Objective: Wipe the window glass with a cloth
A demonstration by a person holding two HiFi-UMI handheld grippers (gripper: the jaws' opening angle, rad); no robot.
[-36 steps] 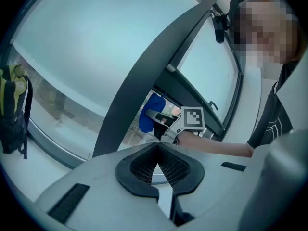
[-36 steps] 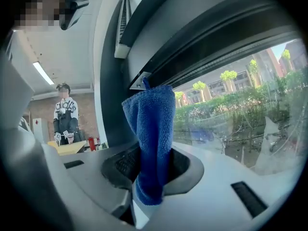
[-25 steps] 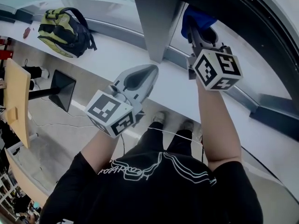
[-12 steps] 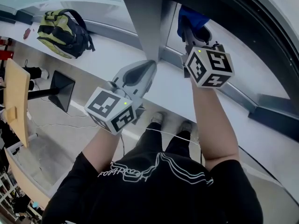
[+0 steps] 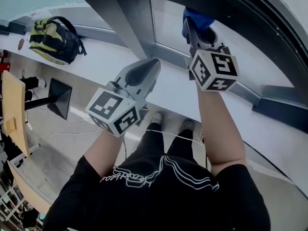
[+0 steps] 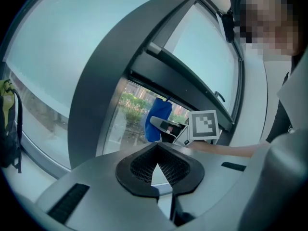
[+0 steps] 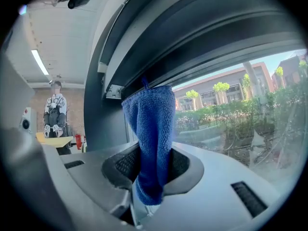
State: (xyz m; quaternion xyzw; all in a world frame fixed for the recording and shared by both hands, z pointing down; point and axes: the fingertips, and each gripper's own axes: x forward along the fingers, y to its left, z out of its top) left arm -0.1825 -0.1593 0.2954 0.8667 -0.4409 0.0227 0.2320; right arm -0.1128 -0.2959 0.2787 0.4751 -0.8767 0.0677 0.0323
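Observation:
A blue cloth (image 7: pixel 151 143) hangs between the jaws of my right gripper (image 7: pixel 153 170), which is shut on it. In the head view the same cloth (image 5: pixel 196 19) is held up against the window glass (image 5: pixel 168 23) near the dark upper frame, above my right gripper (image 5: pixel 198 32). From the left gripper view, the cloth (image 6: pixel 158 119) shows in front of the glass (image 6: pixel 127 112). My left gripper (image 5: pixel 144 76) hovers lower and to the left, over the white sill, shut with nothing in it; its jaws (image 6: pixel 156 174) meet.
A dark grey mullion (image 5: pixel 113 18) divides the panes left of the cloth. A white sill (image 5: pixel 168 97) runs below the window. A yellow-and-black backpack (image 5: pixel 50 37) lies on the sill far left. A wooden table (image 5: pixel 17 114) and a stand (image 5: pixel 55 97) are on the floor.
The view has swung, so the mullion now sits further left and more glass shows. The right gripper with the cloth has edged left along the pane; the left gripper has barely moved.

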